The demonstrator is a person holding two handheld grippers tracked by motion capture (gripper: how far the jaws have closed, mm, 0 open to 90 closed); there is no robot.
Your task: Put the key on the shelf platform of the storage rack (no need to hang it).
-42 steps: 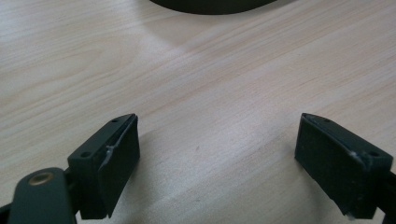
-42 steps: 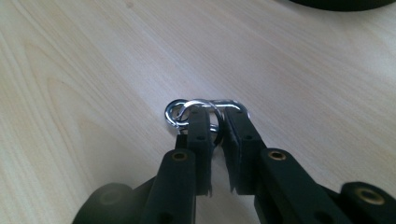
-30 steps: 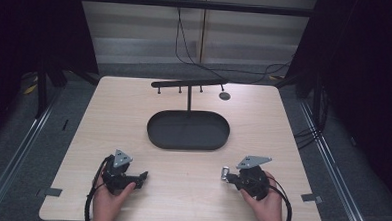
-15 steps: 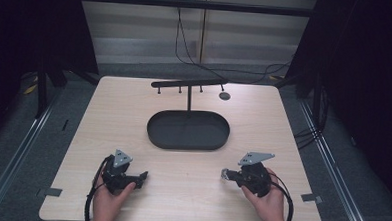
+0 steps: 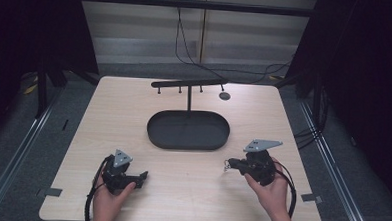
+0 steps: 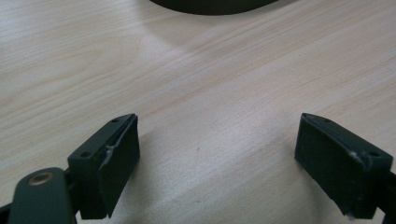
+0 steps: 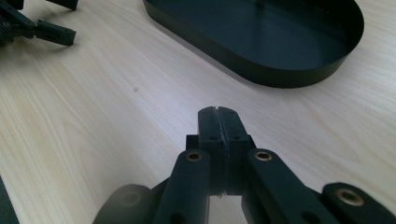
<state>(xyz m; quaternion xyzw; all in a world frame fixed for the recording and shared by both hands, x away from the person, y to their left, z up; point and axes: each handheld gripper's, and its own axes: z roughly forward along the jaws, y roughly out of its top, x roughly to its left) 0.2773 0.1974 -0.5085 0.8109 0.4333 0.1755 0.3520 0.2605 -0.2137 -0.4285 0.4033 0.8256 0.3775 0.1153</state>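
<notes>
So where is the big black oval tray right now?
In the high view the black oval tray sits mid-table, at the foot of the black stand, beyond both claws; the right gripper view shows it ahead too.

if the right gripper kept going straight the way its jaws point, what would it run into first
Probably the near wall of the black oval tray. The right gripper, jaws shut, aims across bare table toward it. It seems raised, so it might pass over the rim; depth is unclear.

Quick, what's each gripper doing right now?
Left gripper: jaws wide open, nothing between them, bare table below.
Right gripper: jaws shut together; something small and silvery glints at their tip in the high view, too small to identify.
</notes>
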